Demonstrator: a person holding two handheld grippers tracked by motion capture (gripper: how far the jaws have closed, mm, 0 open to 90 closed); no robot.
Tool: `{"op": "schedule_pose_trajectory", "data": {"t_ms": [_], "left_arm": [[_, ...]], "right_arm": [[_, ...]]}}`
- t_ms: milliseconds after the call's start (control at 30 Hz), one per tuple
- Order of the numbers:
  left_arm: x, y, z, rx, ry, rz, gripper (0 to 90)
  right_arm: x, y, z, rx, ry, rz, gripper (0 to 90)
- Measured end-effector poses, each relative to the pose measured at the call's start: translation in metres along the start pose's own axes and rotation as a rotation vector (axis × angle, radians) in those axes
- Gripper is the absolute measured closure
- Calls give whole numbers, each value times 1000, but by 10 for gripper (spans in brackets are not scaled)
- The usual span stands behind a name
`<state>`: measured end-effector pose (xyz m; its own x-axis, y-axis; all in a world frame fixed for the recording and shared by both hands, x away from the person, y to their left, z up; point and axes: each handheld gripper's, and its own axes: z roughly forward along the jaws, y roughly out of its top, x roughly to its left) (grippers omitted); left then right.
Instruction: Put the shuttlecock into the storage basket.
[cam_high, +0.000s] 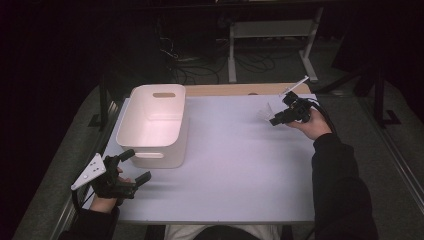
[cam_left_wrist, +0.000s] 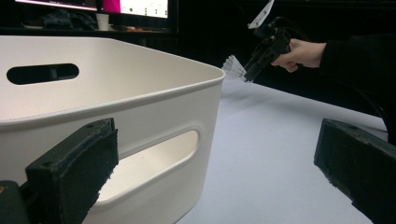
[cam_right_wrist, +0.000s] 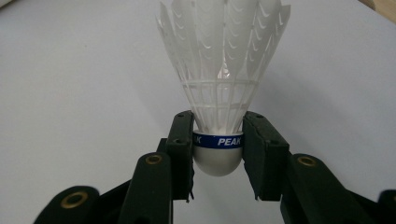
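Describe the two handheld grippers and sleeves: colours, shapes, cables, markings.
Both are black two-jaw tools. The left gripper has rough block-shaped pads and a grey three-cornered plate. The right gripper shows brass-coloured rivets, a pale plate and a black cable. Black long sleeves.

Left gripper (cam_high: 135, 170): black body, two black jaws with thick rough-edged pads, grey three-cornered plate on top dotted with small holes. Right gripper (cam_right_wrist: 218, 154): black jaws, flat rectangular pads, small screws in pad faces, brass-coloured rivets at linkage joints (four visible in right gripper view). Pale plate on top, black cable looping off rear. Person: black long sleeves on both arms, cuffs at wrists; light-coloured garment at bottom edge of high view.
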<state>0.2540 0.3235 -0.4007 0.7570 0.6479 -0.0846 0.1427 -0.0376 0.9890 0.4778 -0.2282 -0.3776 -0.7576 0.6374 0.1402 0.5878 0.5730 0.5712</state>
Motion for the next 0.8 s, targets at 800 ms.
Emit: {"op": "schedule_pose_trajectory", "data": {"t_ms": [800], "left_arm": [[0, 0, 1, -1, -2, 3, 0]], "right_arm": [[51, 11, -27, -22, 11, -94, 643]]}}
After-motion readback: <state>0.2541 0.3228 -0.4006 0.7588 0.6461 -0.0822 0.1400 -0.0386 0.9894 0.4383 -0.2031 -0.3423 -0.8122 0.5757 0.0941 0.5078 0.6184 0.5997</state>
